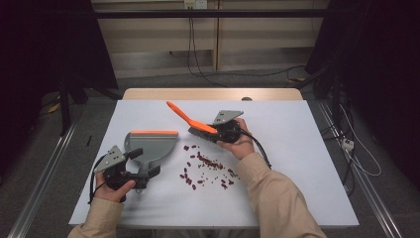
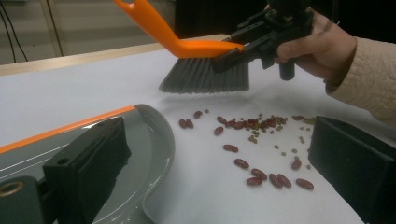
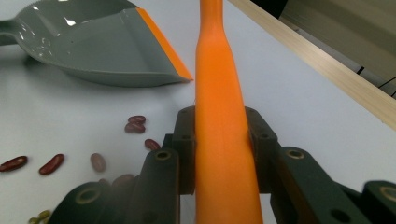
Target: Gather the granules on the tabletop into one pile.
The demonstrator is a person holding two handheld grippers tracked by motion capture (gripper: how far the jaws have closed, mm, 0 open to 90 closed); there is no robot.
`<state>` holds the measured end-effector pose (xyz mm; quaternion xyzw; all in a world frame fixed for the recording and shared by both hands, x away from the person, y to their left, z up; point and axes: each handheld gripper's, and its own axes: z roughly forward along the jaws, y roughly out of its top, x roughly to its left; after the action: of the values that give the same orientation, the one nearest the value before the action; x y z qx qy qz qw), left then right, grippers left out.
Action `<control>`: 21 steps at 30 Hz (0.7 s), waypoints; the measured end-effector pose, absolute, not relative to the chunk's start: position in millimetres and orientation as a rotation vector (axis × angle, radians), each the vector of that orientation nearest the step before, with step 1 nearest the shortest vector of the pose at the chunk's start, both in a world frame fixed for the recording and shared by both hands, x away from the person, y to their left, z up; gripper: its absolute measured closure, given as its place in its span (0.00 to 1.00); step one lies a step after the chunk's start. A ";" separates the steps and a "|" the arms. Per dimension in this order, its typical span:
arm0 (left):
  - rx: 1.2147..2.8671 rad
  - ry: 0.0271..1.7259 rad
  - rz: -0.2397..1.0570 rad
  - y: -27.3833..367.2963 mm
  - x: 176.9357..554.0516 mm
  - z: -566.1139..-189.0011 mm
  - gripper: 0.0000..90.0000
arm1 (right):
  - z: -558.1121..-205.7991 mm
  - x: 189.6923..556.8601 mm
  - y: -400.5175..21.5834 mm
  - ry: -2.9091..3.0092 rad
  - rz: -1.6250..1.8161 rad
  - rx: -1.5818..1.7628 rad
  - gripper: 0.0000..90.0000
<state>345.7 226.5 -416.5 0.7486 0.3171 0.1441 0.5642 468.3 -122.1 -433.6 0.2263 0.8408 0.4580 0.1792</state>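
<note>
A white-topped table (image 1: 297,163) with a wooden far edge carries a grey dustpan (image 1: 151,144) with an orange lip and, beside it, scattered red kidney beans (image 1: 208,166) and small green beans (image 2: 254,135).

The high view looks forward and down on my whole table (image 1: 297,148) from well above. My left gripper view sits low, looking across the scattered beans (image 2: 261,140). My right gripper view looks close along the brush (image 3: 219,116); both share the dustpan (image 3: 93,42).
</note>
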 end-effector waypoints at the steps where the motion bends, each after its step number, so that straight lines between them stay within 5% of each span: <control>1: 1.761 0.747 0.339 226.3 345.9 -416.6 0.05 | -435.2 470.3 -119.8 2.383 1.281 0.627 0.79; 21: 1.776 0.735 0.329 224.0 345.1 -418.3 0.05 | -440.0 435.5 -110.1 2.541 1.322 0.396 0.79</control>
<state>345.1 224.0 -418.3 0.7539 0.3121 0.1395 0.5610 435.5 -110.1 -440.0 0.1359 0.8718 0.4537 0.1247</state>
